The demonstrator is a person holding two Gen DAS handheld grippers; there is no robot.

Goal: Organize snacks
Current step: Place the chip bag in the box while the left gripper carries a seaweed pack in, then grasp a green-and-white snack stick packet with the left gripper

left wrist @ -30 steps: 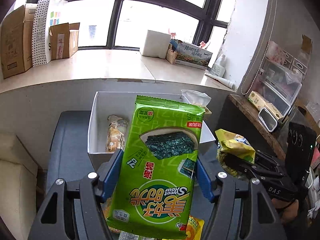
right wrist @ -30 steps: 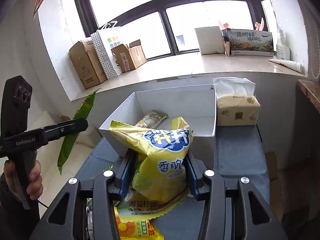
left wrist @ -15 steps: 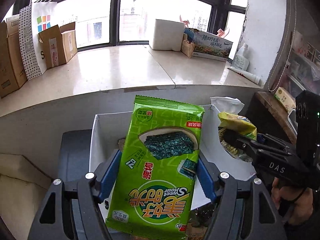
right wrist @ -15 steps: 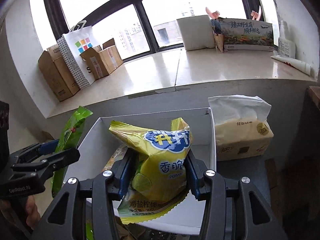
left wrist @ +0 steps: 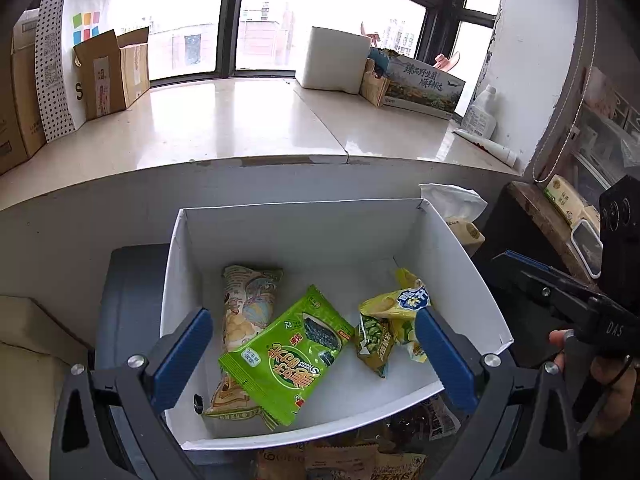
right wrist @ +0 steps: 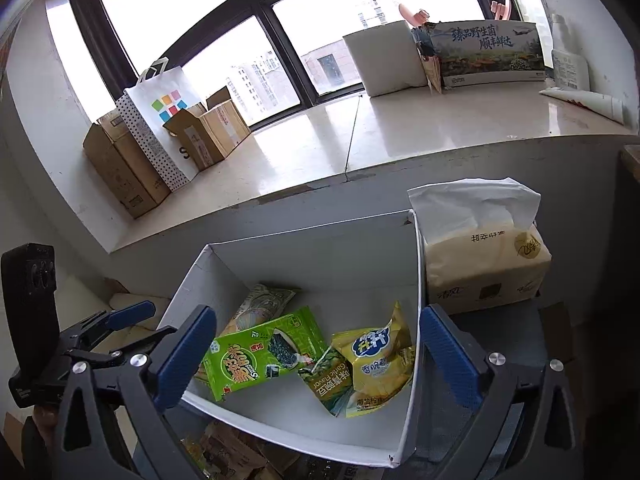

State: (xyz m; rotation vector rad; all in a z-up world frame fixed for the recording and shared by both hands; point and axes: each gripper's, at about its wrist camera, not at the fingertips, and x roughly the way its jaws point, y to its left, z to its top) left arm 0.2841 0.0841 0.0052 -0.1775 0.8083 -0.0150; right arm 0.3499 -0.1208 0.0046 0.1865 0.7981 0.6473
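Left wrist view first: my left gripper hangs over the white box, its jaws opening and already spread wide, nothing pressed between the blue pads. The green seaweed pack lies flat on the box floor, tilted, overlapping the pale puffed-snack bag beneath it. To its right sits the yellow chip bag, with a small green pea packet tucked against it. Off to the right I see a hand on the other gripper's handle. More wrappers lie outside the box's near wall.

Right wrist view now: my right gripper is likewise opening, jaws apart, with nothing gripped. Below it the yellow chip bag rests in the box close to the right wall, the pea packet leaning against its left side, the seaweed pack just left of that. A tissue pack stands outside, touching the box's right wall. The left gripper shows at the left edge.
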